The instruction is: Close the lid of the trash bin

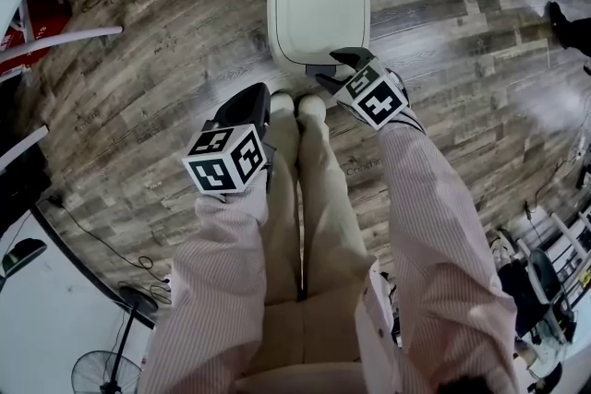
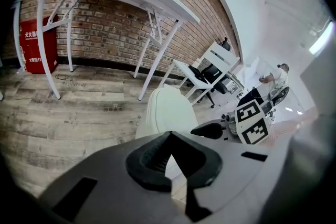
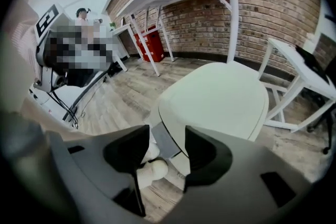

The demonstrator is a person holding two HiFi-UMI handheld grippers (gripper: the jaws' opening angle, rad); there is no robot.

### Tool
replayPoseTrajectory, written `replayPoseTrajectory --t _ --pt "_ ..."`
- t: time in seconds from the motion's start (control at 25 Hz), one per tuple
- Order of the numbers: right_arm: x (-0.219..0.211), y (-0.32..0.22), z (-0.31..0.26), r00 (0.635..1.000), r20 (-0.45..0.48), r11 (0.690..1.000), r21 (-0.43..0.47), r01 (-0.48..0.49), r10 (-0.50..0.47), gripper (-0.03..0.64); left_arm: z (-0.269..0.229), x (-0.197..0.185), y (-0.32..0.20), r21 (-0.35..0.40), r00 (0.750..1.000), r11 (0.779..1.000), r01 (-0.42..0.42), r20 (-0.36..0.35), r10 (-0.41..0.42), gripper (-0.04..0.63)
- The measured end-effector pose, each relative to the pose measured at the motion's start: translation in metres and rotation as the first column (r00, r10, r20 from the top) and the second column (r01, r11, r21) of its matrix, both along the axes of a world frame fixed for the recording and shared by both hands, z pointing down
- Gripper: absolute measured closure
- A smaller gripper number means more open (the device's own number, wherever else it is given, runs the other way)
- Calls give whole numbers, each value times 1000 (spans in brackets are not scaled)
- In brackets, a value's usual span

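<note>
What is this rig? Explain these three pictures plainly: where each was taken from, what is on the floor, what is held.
There is no robot here: a person stands holding a two-jaw gripper in each hand. The head view looks down from a camera on their head. The other two cameras ride on the grippers and look along the jaws. On the wooden floor stands a white trash bin with its lid down, just beyond the person's shoes. The left gripper is shut and holds nothing. The right gripper is open at the bin's front edge, and a grey tab shows between its jaws. The patterned cubes are part of the grippers.
</note>
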State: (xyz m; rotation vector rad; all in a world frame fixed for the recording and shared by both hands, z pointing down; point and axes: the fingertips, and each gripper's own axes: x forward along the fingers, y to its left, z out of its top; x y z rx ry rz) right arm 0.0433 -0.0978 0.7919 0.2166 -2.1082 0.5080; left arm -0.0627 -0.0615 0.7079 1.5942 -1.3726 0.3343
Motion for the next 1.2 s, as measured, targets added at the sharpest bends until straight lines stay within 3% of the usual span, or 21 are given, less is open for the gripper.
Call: replayPoseTrajectory --t 0.2,0.44,0.64,0.96,1.2 --pt "-5 -2 -34 995 67 997 -9 -75 75 405 -21 -2 -2 7 1000 1000 0 1 0 603" --pt "-1 -4 -91 964 153 976 -7 -219 218 463 -62 -1 -4 35 999 999 -37 14 37 603" --pt "5 -11 -151 911 236 934 30 -356 339 569 -111 -3 -12 108 998 992 -66 23 64 603" --pt "4 -21 -250 810 397 875 35 -483 432 589 -191 -7 -32 243 987 957 -157 64 145 603" --pt "16 -26 -309 750 479 832 71 -551 456 603 -252 -12 -47 354 976 910 -214 120 183 603"
